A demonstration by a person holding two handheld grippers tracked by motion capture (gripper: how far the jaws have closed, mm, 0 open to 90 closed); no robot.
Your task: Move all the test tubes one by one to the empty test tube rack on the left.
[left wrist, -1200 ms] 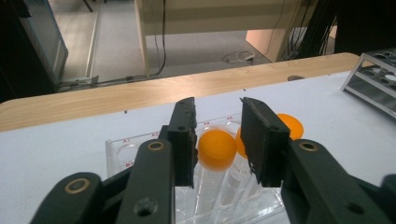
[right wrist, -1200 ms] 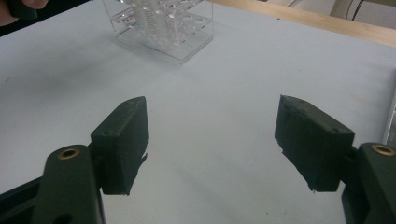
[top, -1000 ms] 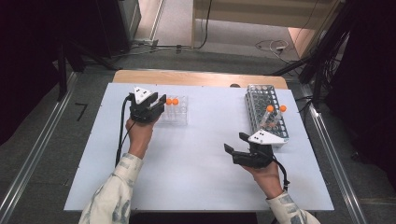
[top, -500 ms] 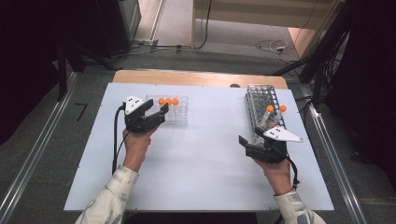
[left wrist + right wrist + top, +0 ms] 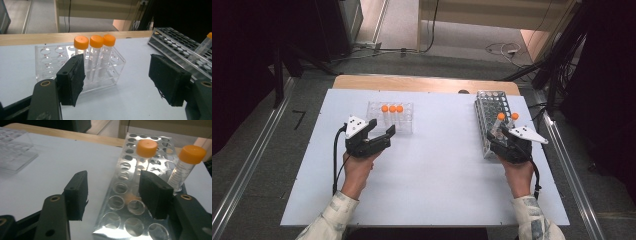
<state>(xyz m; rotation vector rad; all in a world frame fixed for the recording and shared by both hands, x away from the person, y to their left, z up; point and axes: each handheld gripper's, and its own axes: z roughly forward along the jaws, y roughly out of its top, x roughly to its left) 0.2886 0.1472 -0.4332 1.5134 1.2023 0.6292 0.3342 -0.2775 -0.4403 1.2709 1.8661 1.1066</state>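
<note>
A clear plastic rack [image 5: 404, 125] at the table's back left holds three orange-capped tubes [image 5: 392, 108] upright in a row. My left gripper [image 5: 382, 127] sits just in front of it, a little to the left. Its jaws have just been opening and stand open with nothing between them; in the left gripper view [image 5: 120, 75] they frame the clear rack [image 5: 50, 65] and its tubes [image 5: 96, 50]. A metal rack [image 5: 489, 112] at the right holds two orange-capped tubes [image 5: 501, 116] near its front. My right gripper [image 5: 502, 137] hovers over that rack's near end [image 5: 125, 187]. Its jaws [image 5: 116, 192] have been closing, with no tube between them.
The white tabletop [image 5: 432, 170] has a wooden strip [image 5: 422, 82] along its far edge. Metal rails [image 5: 564, 165] run along both sides on the floor. A cable [image 5: 334, 160] trails from the left gripper. The metal rack [image 5: 180, 45] lies to the right in the left gripper view.
My left gripper has opened and drawn back from the clear rack, where a third tube now stands. My right hand has moved right and forward to the metal rack, its jaws narrower.
</note>
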